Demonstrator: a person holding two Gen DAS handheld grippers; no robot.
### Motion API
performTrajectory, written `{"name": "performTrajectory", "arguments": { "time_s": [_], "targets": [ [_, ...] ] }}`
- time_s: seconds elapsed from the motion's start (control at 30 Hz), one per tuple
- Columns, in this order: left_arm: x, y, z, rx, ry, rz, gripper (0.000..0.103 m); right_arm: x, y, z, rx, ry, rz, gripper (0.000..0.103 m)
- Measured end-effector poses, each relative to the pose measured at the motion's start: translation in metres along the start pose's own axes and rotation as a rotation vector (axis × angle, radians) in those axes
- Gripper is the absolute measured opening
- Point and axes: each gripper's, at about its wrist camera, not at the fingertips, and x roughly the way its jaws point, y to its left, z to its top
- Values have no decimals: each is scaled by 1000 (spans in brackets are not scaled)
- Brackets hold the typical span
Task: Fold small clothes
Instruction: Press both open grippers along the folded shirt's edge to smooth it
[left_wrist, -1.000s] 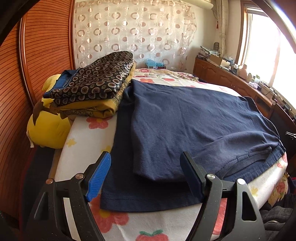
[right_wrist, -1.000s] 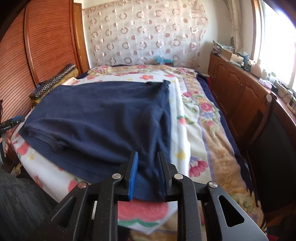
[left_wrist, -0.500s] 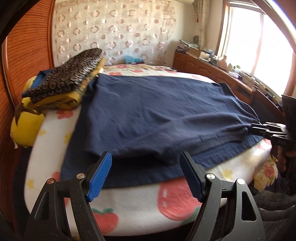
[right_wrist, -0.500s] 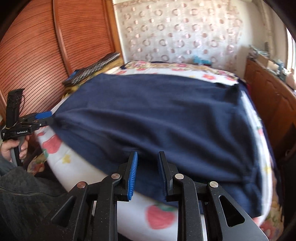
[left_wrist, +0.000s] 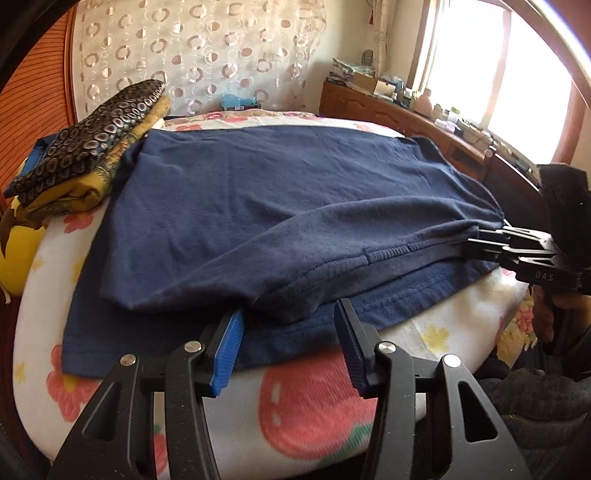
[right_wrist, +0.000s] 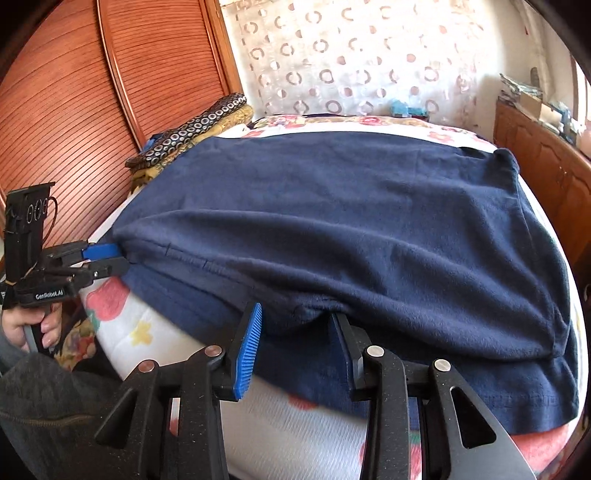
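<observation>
Two grippers at the near edge of the navy shirt (left_wrist: 280, 192) on the bed (left_wrist: 314, 398); my left gripper (left_wrist: 288, 343) closing, my right gripper (right_wrist: 295, 343) opening, cloth bunched between each, seemingly unpinched; next, a firm grip, then fold away.

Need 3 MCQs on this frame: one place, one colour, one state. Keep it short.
1. Where does the folded patterned stack lie?
A. on the bed's left side, by the wooden panel
B. on the window cabinet
C. on the floor

2. What colour is the shirt?
A. red
B. navy
C. white

3. How does the shirt's near edge lie?
A. flat in one layer
B. folded over a lower layer
C. rolled into a ball

Key: 1 A, it lies beside the shirt near the panel; 2 B, dark blue in both views; 3 B, the top flap leaves the bottom hem showing.
</observation>
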Motion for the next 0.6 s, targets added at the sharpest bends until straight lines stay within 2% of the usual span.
{"name": "performTrajectory", "arguments": {
  "time_s": [0.03, 0.07, 0.1, 0.13, 0.3, 0.4, 0.47, 0.53, 0.6],
  "targets": [
    [1, 0, 1, 0, -4, 6, 34, 1, 1, 0, -4, -2, -9, 28],
    [2, -1, 1, 0, -6, 19, 25, -1, 2, -1, -6, -4, -9, 19],
    [1, 0, 1, -1, -4, 14, 16, -1, 5, -2, -9, 0, -1, 7],
    [0, -1, 0, -1, -5, -1, 13, 0, 6, -2, -11, 2, 17, 6],
    [-25, -4, -4, -2, -10, -20, 11, -20, 12, -3, -21, 0, 92, 6],
    [-34, -6, -5, 5, 10, -9, 15, -28, 13, -5, -30, 12, 100, 6],
    [-37, -9, -5, 20, 13, 23, 25, -29, 15, -5, -45, 23, 77, 6],
    [-42, -10, -2, 29, -3, 41, 43, -28, 15, -3, -55, 22, 46, 16],
    [-46, -7, 1, 24, -22, 47, 49, -28, 15, -2, -60, 16, 28, 19]
  ]
}}
